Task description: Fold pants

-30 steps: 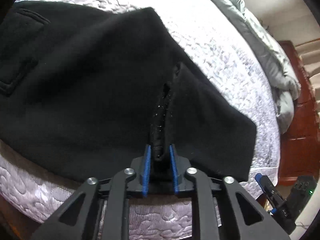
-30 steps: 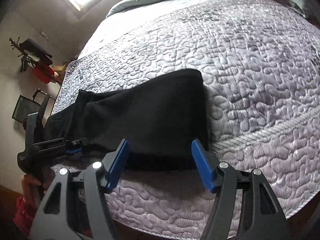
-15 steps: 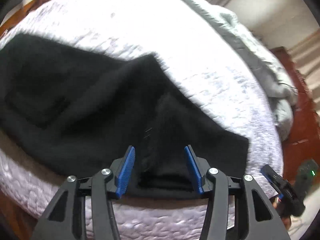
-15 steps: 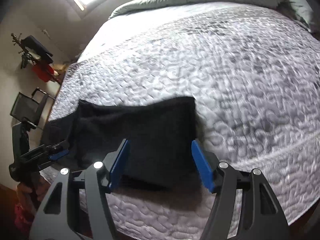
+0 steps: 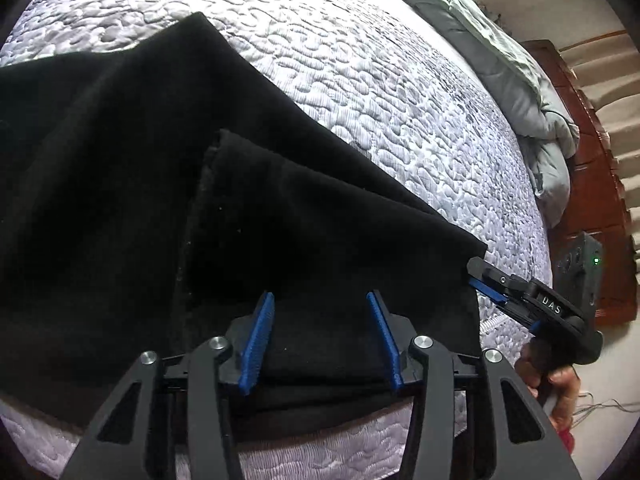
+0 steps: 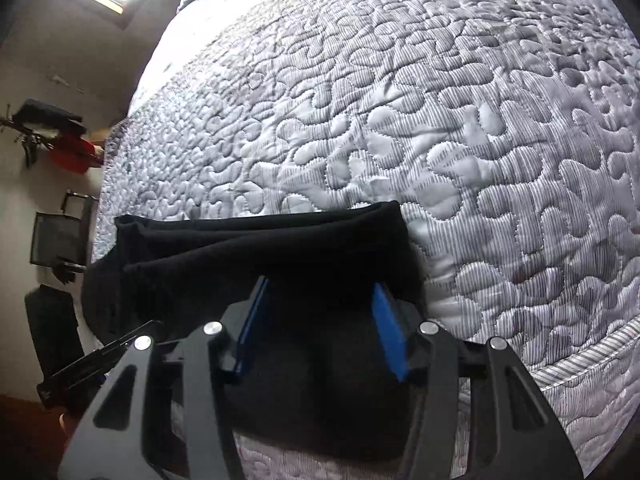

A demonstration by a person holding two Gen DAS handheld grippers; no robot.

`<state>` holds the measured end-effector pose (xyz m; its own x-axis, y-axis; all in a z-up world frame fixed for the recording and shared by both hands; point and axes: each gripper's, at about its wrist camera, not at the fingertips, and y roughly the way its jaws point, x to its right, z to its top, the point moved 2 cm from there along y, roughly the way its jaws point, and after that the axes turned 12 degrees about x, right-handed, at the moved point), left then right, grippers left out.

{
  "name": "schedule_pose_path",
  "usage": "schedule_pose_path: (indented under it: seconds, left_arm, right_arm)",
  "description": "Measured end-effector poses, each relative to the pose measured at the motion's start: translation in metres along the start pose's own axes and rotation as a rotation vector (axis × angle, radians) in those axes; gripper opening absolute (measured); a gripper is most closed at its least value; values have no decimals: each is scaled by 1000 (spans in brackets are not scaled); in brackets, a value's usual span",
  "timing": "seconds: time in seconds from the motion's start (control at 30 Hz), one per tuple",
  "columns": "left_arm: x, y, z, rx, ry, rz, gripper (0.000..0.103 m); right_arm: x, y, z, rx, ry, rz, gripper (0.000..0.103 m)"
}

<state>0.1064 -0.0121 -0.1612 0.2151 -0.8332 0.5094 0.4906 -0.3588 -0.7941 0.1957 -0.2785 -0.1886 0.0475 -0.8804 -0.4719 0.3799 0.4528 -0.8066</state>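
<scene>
Black pants (image 5: pixel 168 184) lie on the white quilted bed (image 5: pixel 360 64), one end folded back over the rest near the front edge. My left gripper (image 5: pixel 318 334) is open and empty, its blue pads on either side of the folded layer's near edge. My right gripper (image 6: pixel 320 326) is open, low over the pants' right end (image 6: pixel 280 248), with dark cloth between the pads. The right gripper also shows in the left wrist view (image 5: pixel 516 292) at the pants' right corner. The left gripper shows at the lower left of the right wrist view (image 6: pixel 100 364).
A grey-green comforter (image 5: pixel 500 52) is bunched at the bed's far side. A wooden dresser (image 5: pixel 600 184) stands to the right. A dark device with a green light (image 5: pixel 580 268) sits by it. A chair (image 6: pixel 60 240) and red items (image 6: pixel 76 152) stand at the left wall.
My left gripper has let go of the pinched cloth and opened; the fold now lies flat. My right gripper has moved in close and low over the pants' right end.
</scene>
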Motion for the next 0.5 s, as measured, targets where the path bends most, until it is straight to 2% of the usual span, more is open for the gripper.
schedule_pose_path:
  seconds: [0.1,0.23,0.37,0.5]
  left_arm:
    - [2,-9,-6,31,27,47,55]
    - [5,-26,-25,66,95,59,60]
    - [3,-18,-38,62,128,76,60]
    - [5,-16,-39,61,167,80,63]
  right_arm:
    - [-3,-25,-8,37,-9,2,61]
    - [-13,-55,-32,69,-55,15,62]
    - [1,-45,-61,17,-24,-27,59]
    - [12,-31,-67,22,-14,-30,58]
